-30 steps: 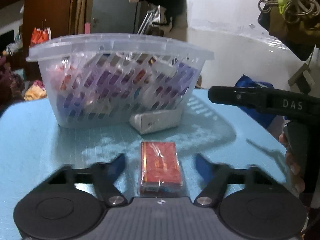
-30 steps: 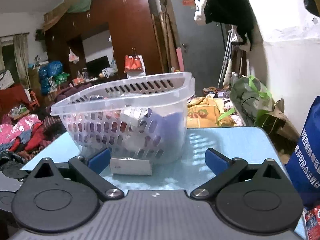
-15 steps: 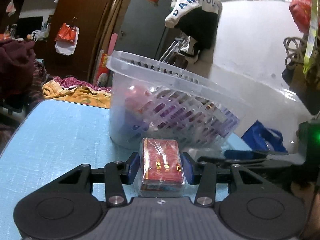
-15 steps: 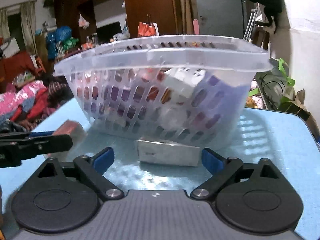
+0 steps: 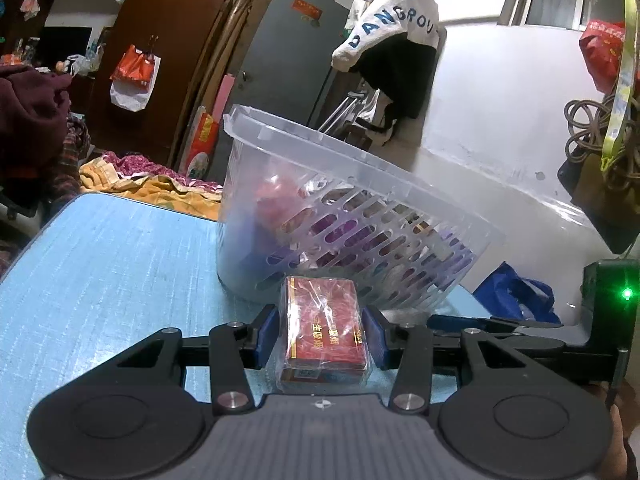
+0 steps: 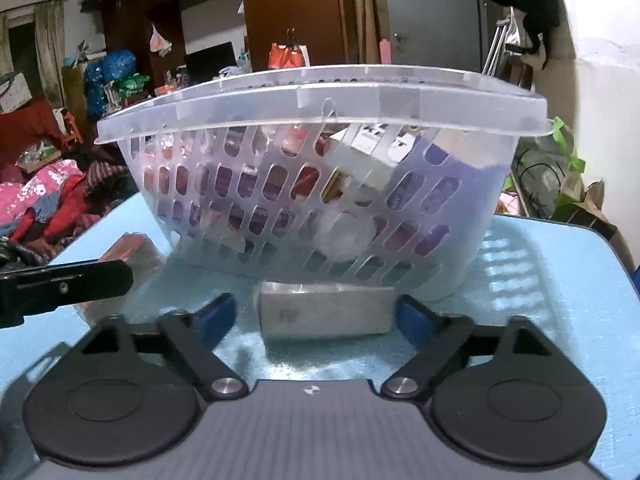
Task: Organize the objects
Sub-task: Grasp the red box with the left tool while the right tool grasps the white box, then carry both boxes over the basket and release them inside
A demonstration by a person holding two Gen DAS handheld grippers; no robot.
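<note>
The red pack [image 5: 323,330], wrapped in clear film, is sitting between the left gripper [image 5: 322,334] jaws, both blue pads pressing on its sides, so the jaws are narrow & holding it. Can't tell if it's lifting off the table [image 5: 100,264] or resting on it. Just past the jaw tips the basket [image 5: 360,184] is standing, clear plastic w/ slotted walls, holding packs in red & purple. To the right of the left jaws, the right gripper's fingers are reaching across.

In the right wrist view the grey box [image 6: 325,316] is lying flat on the table btwn the right gripper [image 6: 316,316] jaws, which are standing wide; its right end is just beside the right pad, and a gap is showing at the left pad. The box is lying right at the basket [image 6: 320,112] base, straight ahead of the jaws. Left of the jaws, the left gripper's black finger is crossing in front of the red pack [image 6: 128,250].
</note>
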